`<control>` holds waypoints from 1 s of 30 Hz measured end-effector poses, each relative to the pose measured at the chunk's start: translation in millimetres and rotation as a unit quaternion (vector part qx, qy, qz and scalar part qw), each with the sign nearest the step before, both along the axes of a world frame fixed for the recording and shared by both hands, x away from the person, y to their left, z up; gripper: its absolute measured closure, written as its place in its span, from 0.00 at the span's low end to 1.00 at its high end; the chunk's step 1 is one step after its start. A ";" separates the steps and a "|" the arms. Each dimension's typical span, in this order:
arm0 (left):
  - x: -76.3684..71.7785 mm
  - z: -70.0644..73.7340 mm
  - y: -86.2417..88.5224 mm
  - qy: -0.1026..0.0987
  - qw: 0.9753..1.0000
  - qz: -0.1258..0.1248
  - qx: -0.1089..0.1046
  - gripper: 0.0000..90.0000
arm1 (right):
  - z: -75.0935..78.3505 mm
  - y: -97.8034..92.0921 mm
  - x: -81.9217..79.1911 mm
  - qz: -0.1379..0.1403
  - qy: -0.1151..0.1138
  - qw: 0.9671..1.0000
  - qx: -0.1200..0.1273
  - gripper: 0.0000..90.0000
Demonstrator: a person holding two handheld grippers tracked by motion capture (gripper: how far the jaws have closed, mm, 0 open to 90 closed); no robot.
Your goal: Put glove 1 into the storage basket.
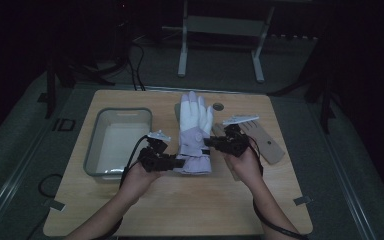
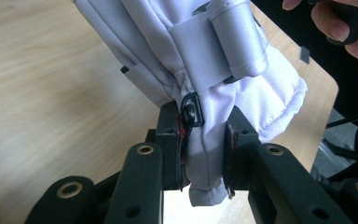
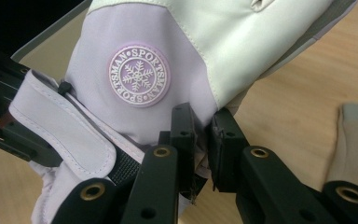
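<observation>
Both tools, left tool [image 1: 176,162] and right tool [image 1: 211,145], are clamping opposite cuff edges of the lilac glove [image 1: 194,131] on the desk [image 1: 180,210], right of the grey bin [image 1: 96,150]; lifting seems yet to come.

A grey plastic tub [image 1: 105,145] sits on the wooden table [image 1: 180,210] just left of the left claw, a flat tan glove [image 1: 265,142] lies just right of the right claw, and a white metal stand [image 1: 220,30] rises well beyond both.
</observation>
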State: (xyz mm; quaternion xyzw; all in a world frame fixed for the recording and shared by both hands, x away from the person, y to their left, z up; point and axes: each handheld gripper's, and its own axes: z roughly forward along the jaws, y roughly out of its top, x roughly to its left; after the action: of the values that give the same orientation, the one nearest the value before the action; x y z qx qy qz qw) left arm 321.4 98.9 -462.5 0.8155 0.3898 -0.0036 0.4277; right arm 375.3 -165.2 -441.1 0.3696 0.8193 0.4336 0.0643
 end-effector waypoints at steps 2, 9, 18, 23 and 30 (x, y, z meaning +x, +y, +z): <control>-0.3 2.7 5.6 -0.004 1.000 0.002 0.006 0.81 | 2.6 7.6 1.8 0.002 -0.006 1.000 -0.004 0.91; -0.1 14.6 28.8 -0.013 1.000 0.015 0.009 0.81 | 10.6 28.8 8.1 0.014 -0.010 1.000 0.008 0.91; -4.7 34.0 70.3 -0.027 0.999 0.035 0.021 0.81 | 27.7 69.0 15.3 0.037 -0.021 0.999 0.027 0.91; -9.6 35.3 99.4 -0.023 0.998 0.050 0.020 0.81 | 29.0 98.0 19.3 0.053 -0.016 0.998 0.036 0.91; -17.5 33.3 138.5 -0.014 0.997 0.073 0.024 0.81 | 24.7 142.6 25.3 0.080 -0.001 0.996 0.041 0.91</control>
State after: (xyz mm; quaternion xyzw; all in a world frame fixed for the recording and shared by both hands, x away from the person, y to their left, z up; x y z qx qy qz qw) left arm 303.9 237.4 -429.3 0.7950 0.4423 0.0488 0.4124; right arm 400.6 -22.5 -416.4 0.3043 0.8277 0.4713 0.0151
